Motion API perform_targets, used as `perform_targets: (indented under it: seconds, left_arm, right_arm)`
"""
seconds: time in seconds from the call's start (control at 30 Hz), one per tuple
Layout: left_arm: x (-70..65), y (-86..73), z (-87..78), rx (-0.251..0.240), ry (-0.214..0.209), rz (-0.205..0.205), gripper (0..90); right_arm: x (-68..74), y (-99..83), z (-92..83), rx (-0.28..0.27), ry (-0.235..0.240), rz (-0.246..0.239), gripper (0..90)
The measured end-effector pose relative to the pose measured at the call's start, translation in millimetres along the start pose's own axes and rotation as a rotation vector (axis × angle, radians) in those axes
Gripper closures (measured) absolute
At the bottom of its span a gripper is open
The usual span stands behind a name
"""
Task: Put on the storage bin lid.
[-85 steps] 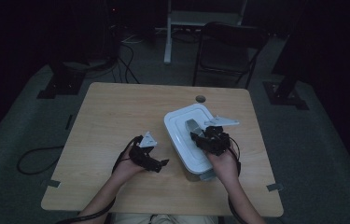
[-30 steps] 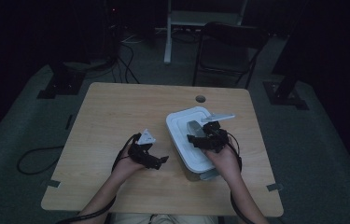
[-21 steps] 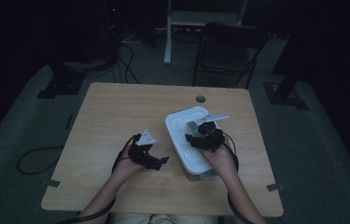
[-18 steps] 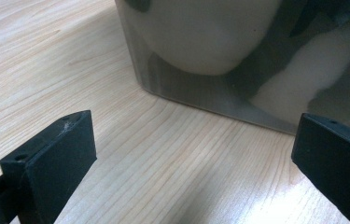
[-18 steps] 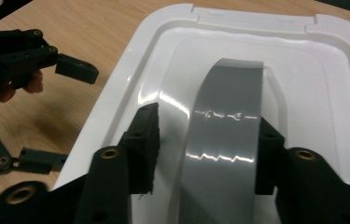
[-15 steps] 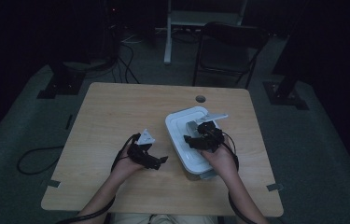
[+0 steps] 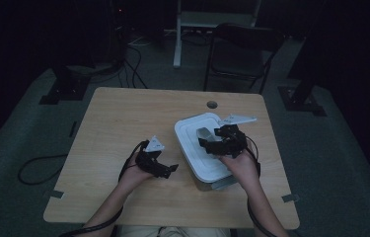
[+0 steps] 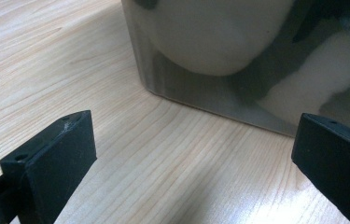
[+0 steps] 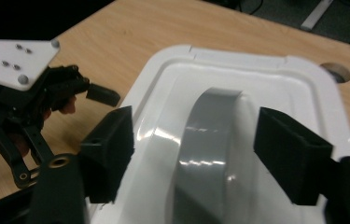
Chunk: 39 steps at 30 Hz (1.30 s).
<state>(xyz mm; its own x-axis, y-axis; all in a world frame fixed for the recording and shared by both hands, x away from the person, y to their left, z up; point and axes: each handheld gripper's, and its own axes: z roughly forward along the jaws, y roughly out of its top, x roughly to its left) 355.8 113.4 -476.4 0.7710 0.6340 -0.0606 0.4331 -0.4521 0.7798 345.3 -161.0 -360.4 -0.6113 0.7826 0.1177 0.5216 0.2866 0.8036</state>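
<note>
My left gripper [image 7: 165, 169] rests low over the wooden table [image 7: 123, 118], just left of the box, its jaws spread wide with nothing between them. In the left gripper view those jaws frame bare wood grain and the box's near lower corner [image 8: 238, 100], a cloudy translucent wall with a pale rounded shape showing through it.

The box [image 7: 203, 148] is a rectangular container with rounded corners, standing right of the table's centre, near the small round hole [image 7: 212, 104] in the tabletop. Its lid [image 9: 275, 88] is glossy white with a raised stepped rim, and a grey arched handle [image 9: 205, 140] runs along its middle.

My right gripper [image 7: 211, 142] hovers over the lid, jaws wide apart either side of the handle, gripping nothing; my left gripper [image 9: 93, 95] shows beyond the lid's edge.
</note>
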Motion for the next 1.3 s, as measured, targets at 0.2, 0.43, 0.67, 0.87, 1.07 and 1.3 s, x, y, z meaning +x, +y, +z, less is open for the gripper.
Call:
perform_targets:
  seconds: [0.2,0.43,0.67,0.87,1.07,1.3]
  left_arm:
    - [1.4,1.5,-1.4,-0.002,0.0,-0.001,0.5]
    - [1.8,4.7,-2.6,-0.013,0.0,-0.002,0.5]
    - [1.0,6.7,-0.2,-0.02,-0.003,0.0,0.5]
    - [-0.3,7.8,3.9,-0.015,-0.008,0.001,0.5]
    - [-0.7,9.0,8.1,-0.02,-0.012,-0.005,0.5]
    - [-0.4,12.9,14.0,-0.027,-0.022,-0.011,0.5]
  right_arm:
    - [-15.0,0.5,-14.2,-0.084,-0.007,0.044,13.8]
    - [-46.6,-7.3,-25.1,-0.137,-0.136,0.048,13.0]
    - [-85.7,-24.1,-27.6,-0.149,-0.201,0.09,13.0]
    - [-113.5,-42.4,-19.0,-0.154,-0.277,0.088,12.6]
    - [-134.9,-67.2,-3.1,-0.136,-0.288,0.096,12.6]
    - [-147.2,-96.9,21.2,-0.113,-0.251,0.132,12.5]
